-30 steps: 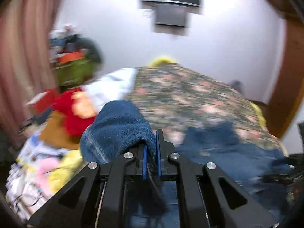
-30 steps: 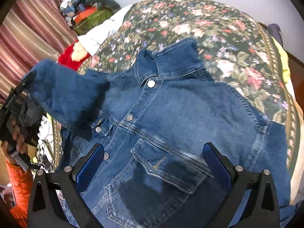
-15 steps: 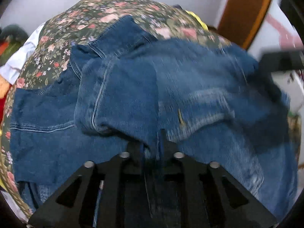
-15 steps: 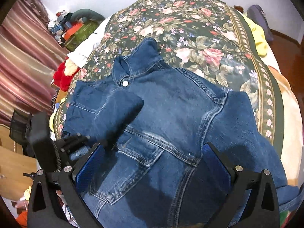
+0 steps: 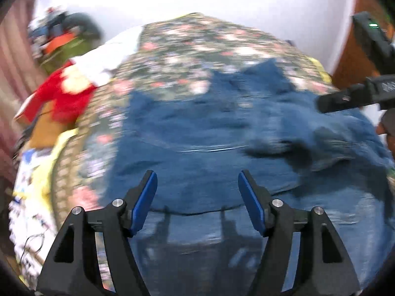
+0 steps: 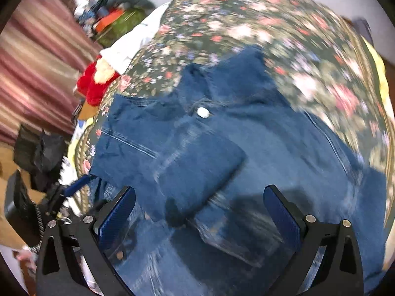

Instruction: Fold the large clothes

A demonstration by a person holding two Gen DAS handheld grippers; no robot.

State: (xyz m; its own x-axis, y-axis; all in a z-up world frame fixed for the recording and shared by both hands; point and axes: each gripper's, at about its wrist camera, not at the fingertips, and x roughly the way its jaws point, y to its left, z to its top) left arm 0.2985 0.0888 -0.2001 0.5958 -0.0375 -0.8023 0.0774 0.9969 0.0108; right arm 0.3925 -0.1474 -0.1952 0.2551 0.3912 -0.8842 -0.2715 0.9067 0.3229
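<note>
Left gripper [image 5: 197, 185] just opened, above jacket [image 5: 209, 167]

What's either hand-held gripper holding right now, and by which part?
Nothing. The left hand-held gripper has just been opening, with nothing between its pads; the sleeve lies folded across the denim jacket. The right hand-held gripper is open too.

Denim, printed cotton, matt plastic

Your jacket [image 6: 246, 148] is coarse matt blue denim with a shiny metal button [image 6: 203, 112]; it lies on a bed [image 6: 308, 56] covered in soft floral printed cloth, and each claw [image 5: 197, 197] is matt black plastic with blue pads [image 5: 144, 202] and bright metal screws.
</note>
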